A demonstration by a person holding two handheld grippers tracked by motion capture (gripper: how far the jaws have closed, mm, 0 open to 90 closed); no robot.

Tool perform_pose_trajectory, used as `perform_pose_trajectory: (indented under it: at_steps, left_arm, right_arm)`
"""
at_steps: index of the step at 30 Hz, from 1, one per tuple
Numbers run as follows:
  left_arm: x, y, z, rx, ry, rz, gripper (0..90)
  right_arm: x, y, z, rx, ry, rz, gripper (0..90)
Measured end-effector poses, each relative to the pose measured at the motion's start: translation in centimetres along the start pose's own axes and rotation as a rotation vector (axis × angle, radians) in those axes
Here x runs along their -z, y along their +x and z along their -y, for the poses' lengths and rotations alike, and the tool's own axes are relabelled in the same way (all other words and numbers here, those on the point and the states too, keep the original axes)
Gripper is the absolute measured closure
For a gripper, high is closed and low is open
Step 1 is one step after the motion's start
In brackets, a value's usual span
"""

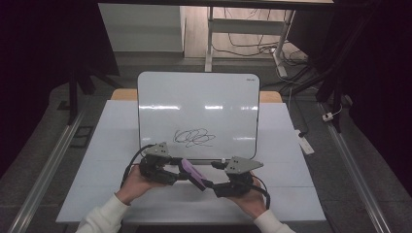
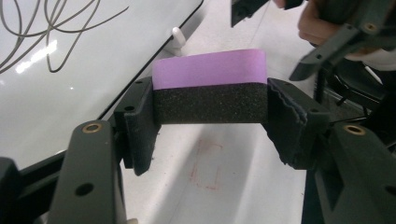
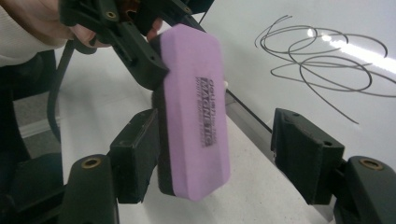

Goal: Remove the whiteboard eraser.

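Note:
A purple eraser (image 1: 192, 172) with a black felt underside hangs over the table in front of the whiteboard (image 1: 194, 97). My left gripper (image 1: 182, 170) is shut on it, its jaws pressing on the eraser's two long sides (image 2: 210, 88). In the right gripper view the eraser (image 3: 196, 116) shows its printed purple face, with its lower end between the jaws of my right gripper (image 3: 219, 144). That gripper is open: the eraser lies against the left jaw and a wide gap separates it from the right one. A black scribble (image 1: 194, 138) marks the board's lower middle.
The whiteboard lies flat on the white table (image 1: 111, 160), its near edge just beyond both grippers. A faint red rectangle (image 2: 208, 165) is drawn on the tabletop under the eraser. Metal rails run along both sides of the table, and desk legs with cables stand behind it.

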State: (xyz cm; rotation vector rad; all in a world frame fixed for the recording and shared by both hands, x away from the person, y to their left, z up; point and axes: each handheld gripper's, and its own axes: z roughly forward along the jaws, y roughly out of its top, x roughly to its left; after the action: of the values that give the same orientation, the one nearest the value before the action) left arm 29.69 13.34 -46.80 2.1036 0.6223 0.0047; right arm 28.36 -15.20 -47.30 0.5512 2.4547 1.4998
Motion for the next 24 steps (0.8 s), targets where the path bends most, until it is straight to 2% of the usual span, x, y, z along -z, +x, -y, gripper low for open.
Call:
perform_pose_trajectory:
  at_steps: [2, 3, 6, 13, 19, 24]
  left_arm:
    - [0.2, -0.1, 0.1, -0.008, -0.005, 0.007, 38.2]
    - [0.2, -0.2, 0.1, -0.015, -0.005, 0.011, 38.2]
    - [0.3, -0.4, 0.2, -0.033, -0.005, 0.02, 38.2]
    - [0.4, -1.1, 0.3, -0.087, -0.005, 0.044, 38.2]
    - [0.3, -1.7, 0.4, -0.125, -0.006, 0.069, 38.2]
    - [0.2, -2.0, 0.5, -0.161, 0.008, 0.083, 38.2]
  right_arm:
    - [0.0, -0.2, 0.0, -0.011, 0.006, -0.011, 31.8]
    - [0.0, -0.5, 0.1, -0.034, 0.015, -0.045, 31.8]
    - [-0.1, -0.7, 0.2, -0.047, 0.021, -0.072, 32.1]
    - [0.0, -0.9, 0.2, -0.054, 0.019, -0.122, 33.0]
    - [-0.3, -1.0, 0.3, -0.072, 0.037, -0.198, 33.9]
    - [-0.6, -0.9, 0.4, -0.076, 0.057, -0.23, 33.8]
